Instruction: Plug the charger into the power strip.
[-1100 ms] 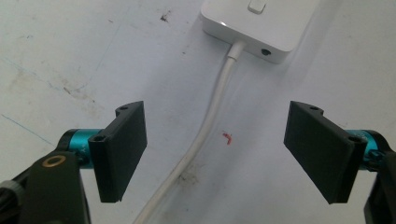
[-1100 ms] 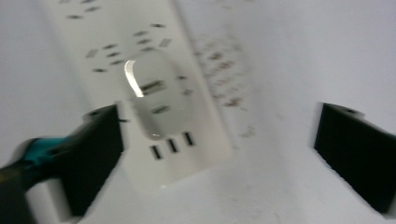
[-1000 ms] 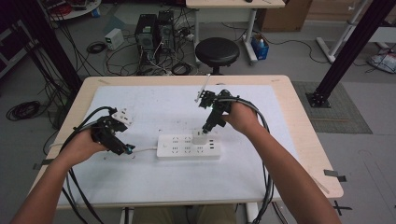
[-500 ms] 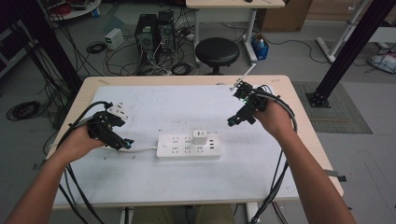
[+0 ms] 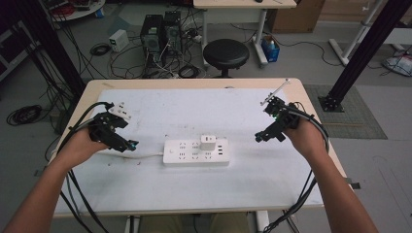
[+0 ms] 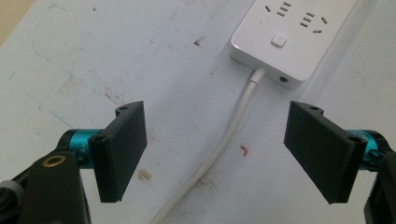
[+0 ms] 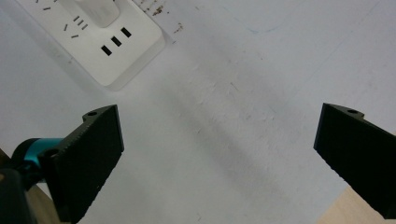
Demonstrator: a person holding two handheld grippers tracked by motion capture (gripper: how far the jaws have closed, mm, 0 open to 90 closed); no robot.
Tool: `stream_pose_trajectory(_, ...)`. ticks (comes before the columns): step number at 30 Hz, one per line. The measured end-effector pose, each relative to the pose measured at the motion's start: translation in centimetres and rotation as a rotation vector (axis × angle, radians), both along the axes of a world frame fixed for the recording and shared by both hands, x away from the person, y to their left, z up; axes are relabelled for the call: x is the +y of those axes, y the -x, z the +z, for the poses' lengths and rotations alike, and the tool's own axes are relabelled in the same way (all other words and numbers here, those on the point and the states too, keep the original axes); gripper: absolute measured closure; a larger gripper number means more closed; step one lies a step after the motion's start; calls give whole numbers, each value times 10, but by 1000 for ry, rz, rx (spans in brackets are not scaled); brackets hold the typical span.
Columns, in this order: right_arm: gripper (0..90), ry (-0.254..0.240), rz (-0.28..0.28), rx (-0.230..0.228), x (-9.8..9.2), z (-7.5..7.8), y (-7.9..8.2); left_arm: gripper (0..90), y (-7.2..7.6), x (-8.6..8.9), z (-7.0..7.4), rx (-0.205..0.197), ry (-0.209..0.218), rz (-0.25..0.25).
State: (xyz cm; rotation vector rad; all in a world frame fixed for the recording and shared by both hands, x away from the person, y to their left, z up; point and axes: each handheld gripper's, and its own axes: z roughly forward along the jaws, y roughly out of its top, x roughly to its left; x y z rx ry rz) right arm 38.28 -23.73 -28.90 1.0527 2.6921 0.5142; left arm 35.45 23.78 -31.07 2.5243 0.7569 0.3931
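Left gripper (image 5: 127,144): held in the person's left hand (image 5: 82,145) over the bench's left side, jaws spread wide and holding nothing; in the left gripper view (image 6: 215,154) the two black jaws stand apart on either side of the white cord (image 6: 219,144) without touching it.
Right gripper (image 5: 262,137): held in the person's right hand (image 5: 303,138) near the bench's right edge, jaws parted wide and empty; in the right gripper view (image 7: 217,154) bare white bench top lies between them.
Power strip (image 5: 196,152): white, lying flat near the middle of the bench, closer to the front edge, between the two grippers and well apart from both; its button end faces the left gripper (image 6: 292,39), its end with three small ports faces the right (image 7: 105,39).
Adapter (image 5: 208,142): white block plugged upright into the strip, right of its centre.
Cord: runs from the strip's left end toward the left edge.
Bench (image 5: 160,104): white top with scuffs and small stains, pale wood showing at its edges.
Beyond the far edge: a black stool (image 5: 225,52) on a grey floor; computer towers (image 5: 160,31) amid tangled cables.
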Motion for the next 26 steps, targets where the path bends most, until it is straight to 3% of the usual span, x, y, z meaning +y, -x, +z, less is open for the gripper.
stream_pose_trajectory(26, 8, -23, -51, 22, -17, -27, 13, 212, -1, -2, -2, -18, 22, 30)
